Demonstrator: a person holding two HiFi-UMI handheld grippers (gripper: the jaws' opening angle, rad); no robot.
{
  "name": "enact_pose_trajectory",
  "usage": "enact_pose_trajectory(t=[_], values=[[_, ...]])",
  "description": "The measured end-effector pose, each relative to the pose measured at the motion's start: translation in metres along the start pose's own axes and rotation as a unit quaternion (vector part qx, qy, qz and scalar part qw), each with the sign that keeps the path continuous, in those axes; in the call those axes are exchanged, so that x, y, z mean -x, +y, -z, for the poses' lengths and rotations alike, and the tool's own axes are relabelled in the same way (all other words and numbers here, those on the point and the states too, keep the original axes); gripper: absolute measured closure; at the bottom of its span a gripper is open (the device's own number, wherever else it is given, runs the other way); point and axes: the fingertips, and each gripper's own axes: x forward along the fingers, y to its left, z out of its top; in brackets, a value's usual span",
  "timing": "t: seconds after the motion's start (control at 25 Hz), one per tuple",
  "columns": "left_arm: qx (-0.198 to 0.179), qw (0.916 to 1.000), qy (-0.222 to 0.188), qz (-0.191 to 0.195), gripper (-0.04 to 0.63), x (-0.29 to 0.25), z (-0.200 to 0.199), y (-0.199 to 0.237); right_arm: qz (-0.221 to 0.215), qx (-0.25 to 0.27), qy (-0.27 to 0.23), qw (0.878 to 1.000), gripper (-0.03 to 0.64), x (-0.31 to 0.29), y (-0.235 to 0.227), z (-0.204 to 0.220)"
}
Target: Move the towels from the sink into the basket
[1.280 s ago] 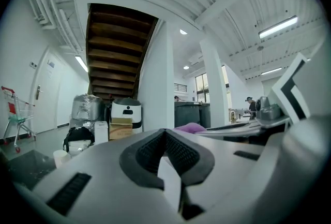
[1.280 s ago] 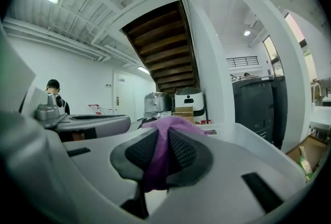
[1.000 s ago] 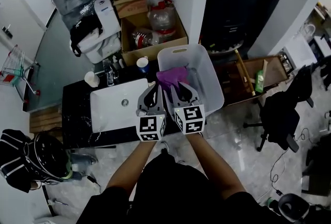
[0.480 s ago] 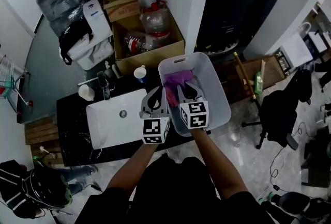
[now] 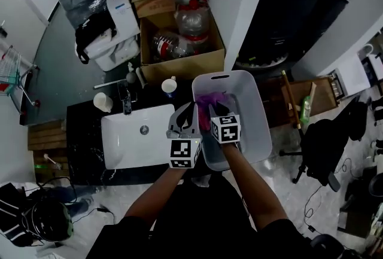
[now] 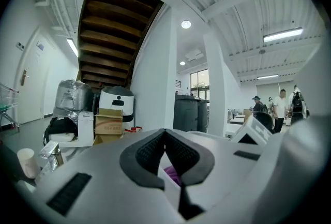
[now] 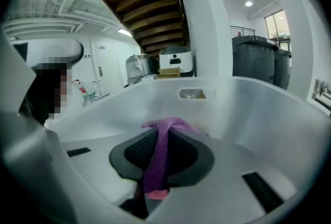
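Release was the step we judged to be in hand: the right gripper (image 5: 215, 109) hung inside the white plastic laundry basket (image 5: 254, 120), nosed downward, its jaws pinched on a purple cloth towel (image 7: 158, 153) whose free end bunched just ahead of the pads, above the basket's floor. Those jaws had just been opening a little, yet the right gripper view showed the towel between them with both dark pads against it, so we counted the hold as not yet let go. To do this well, we thought the jaws should spread fully while the gripper was low in the basket, well inside the far wall with its handle slot (image 7: 192, 94), so the cloth would fall in a heap on the bottom and not drape across the rim. We also wanted the gripper drawn back along its own line only after the fabric had dropped free, since a fold snagged on a ribbed pad could be dragged out again. The left gripper (image 5: 188, 111) sat just beside the basket's left rim, between it and the white rectangular ceramic sink (image 5: 128, 144), its jaws closed tip to tip on nothing; the towel showed only beyond them. We judged it best held there, clear of the right one's path. The sink showed no cloth that we could make out.
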Motion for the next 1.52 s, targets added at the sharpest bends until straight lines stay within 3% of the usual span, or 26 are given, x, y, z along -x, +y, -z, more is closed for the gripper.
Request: enact_pose_trajectory(t=[0.2, 0.36, 0.6, 0.88, 1.08, 1.52], values=[[0.014, 0.9998, -0.001, -0.016, 0.593, -0.011, -0.003, 0.003, -0.029, 0.020, 0.060, 0.998, 0.538, -0.034, -0.004, 0.021], [0.019, 0.9994, 0.000, -0.029, 0.592, -0.015, -0.002, 0.007, -0.051, 0.001, 0.114, 0.992, 0.534, -0.053, -0.011, 0.047], [0.017, 0.9991, 0.004, -0.039, 0.592, -0.017, 0.003, 0.010, -0.065, 0.003, 0.140, 0.988, 0.529, -0.068, -0.012, 0.070], [0.013, 0.9991, 0.003, -0.041, 0.593, -0.017, 0.000, 0.007, -0.075, 0.011, 0.172, 0.982, 0.474, -0.069, -0.003, 0.085], [0.011, 0.9990, 0.005, -0.044, 0.592, -0.013, 0.000, 0.006, -0.068, 0.012, 0.160, 0.985, 0.430, -0.064, -0.005, 0.079], [0.000, 0.9988, 0.005, -0.048, 0.592, -0.009, -0.003, -0.003, -0.072, 0.012, 0.098, 0.992, 0.426, -0.046, -0.003, 0.041]])
